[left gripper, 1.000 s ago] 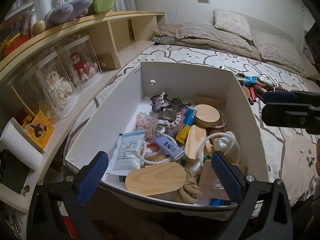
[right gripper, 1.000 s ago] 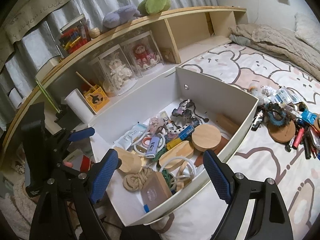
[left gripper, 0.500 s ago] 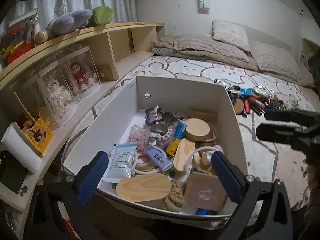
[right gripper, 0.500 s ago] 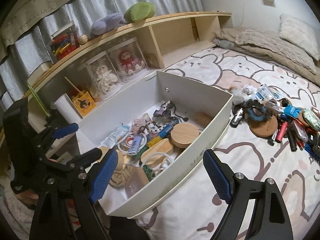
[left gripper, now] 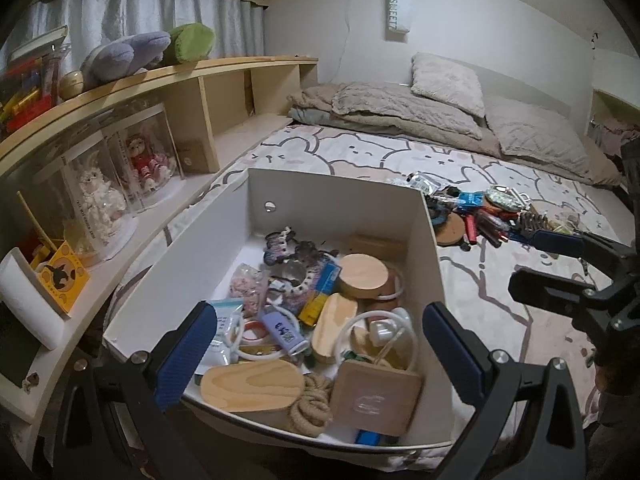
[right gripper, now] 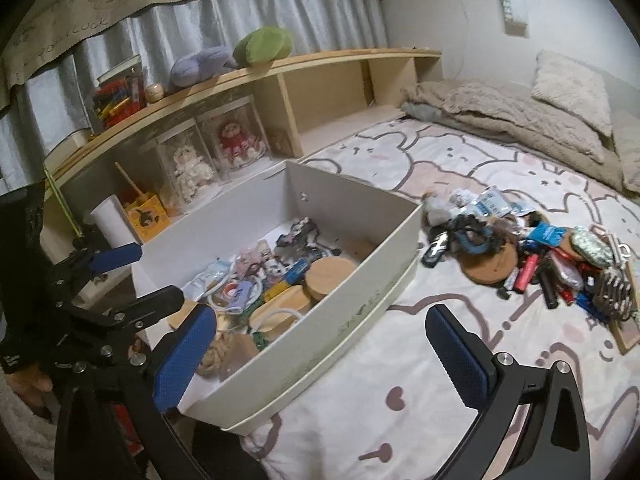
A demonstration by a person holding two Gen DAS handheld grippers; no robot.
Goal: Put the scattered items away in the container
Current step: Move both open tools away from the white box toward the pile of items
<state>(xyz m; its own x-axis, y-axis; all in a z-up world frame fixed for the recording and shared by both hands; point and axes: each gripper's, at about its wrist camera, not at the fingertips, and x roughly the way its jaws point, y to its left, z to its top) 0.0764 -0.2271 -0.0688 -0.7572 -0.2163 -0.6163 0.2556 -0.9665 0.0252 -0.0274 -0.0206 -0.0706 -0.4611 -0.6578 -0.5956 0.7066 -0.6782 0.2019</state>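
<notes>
A white box (left gripper: 336, 208) stands on the bed at its left edge, partly filled with small items: a round wooden lid (left gripper: 362, 276), an oval wood piece (left gripper: 252, 386), a rope coil (left gripper: 312, 404) and packets. To the right of the box (right gripper: 360, 216), a pile of scattered items (right gripper: 540, 256) lies on the sheet around a cork coaster (right gripper: 488, 264). My left gripper (left gripper: 318, 344) hangs open over the box's near end, holding nothing. Over the box's near right corner, my right gripper (right gripper: 320, 340) has its jaws opening, with nothing between them. It is some way short of the pile (left gripper: 480, 216).
A curved wooden shelf (left gripper: 224, 72) runs along the left with clear doll cases (left gripper: 140, 160), plush toys (left gripper: 132, 54), a yellow box (left gripper: 60, 280) and a paper roll (left gripper: 28, 300). Pillows (left gripper: 444, 80) and a blanket lie at the head of the bed.
Both views have pulled back from the box. The right view has swung right, bringing more of the pile into sight, and its jaws stand a little wider. The left gripper has risen slightly.
</notes>
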